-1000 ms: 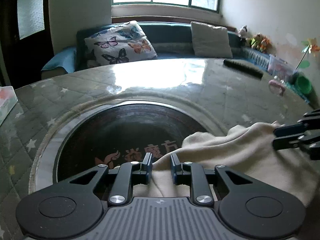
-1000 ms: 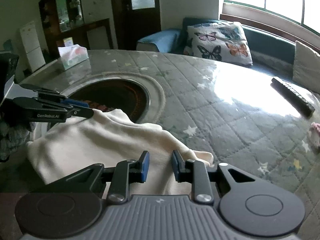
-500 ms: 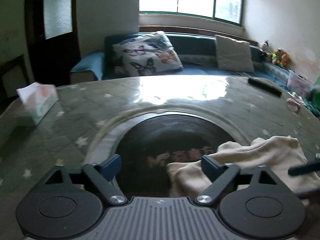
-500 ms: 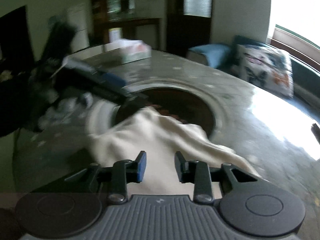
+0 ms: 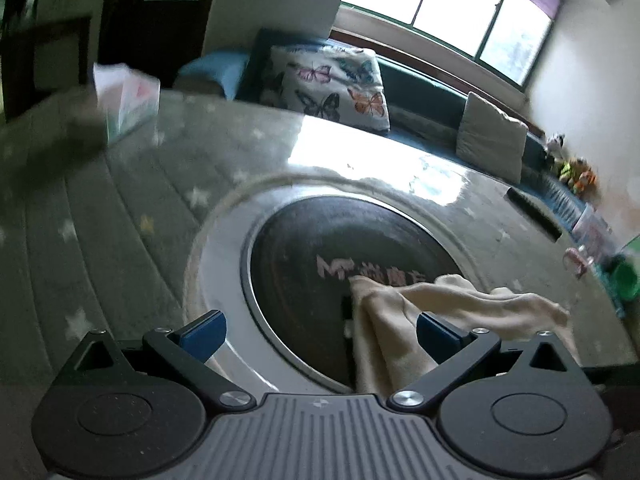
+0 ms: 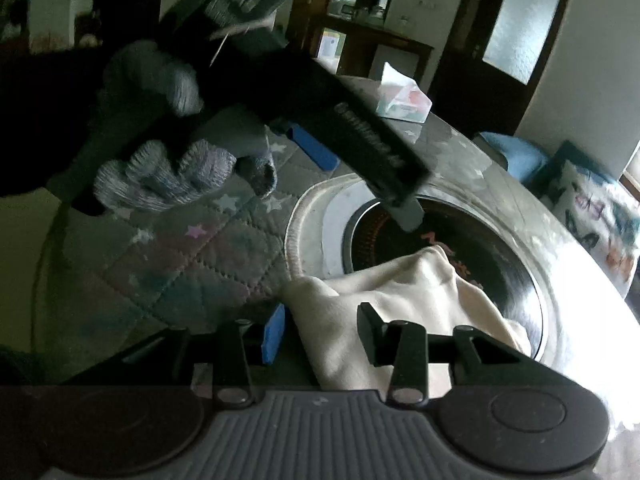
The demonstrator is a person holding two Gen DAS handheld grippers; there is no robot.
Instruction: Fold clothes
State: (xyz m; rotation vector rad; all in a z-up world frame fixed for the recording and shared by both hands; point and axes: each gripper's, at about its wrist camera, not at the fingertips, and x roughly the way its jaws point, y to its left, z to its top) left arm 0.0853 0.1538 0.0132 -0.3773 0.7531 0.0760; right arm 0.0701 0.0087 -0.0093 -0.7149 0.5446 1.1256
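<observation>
my left gripper, jaws just sprung wide, holds nothing; the cream garment lies bunched across the table's dark centre disc, trailing rightward, and my half-open right gripper straddles its near edge.

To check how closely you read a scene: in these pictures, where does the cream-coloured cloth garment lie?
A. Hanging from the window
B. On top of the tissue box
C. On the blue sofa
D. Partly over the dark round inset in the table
D: the cream-coloured cloth garment drapes across the edge of the dark round inset in the quilted tabletop.
</observation>
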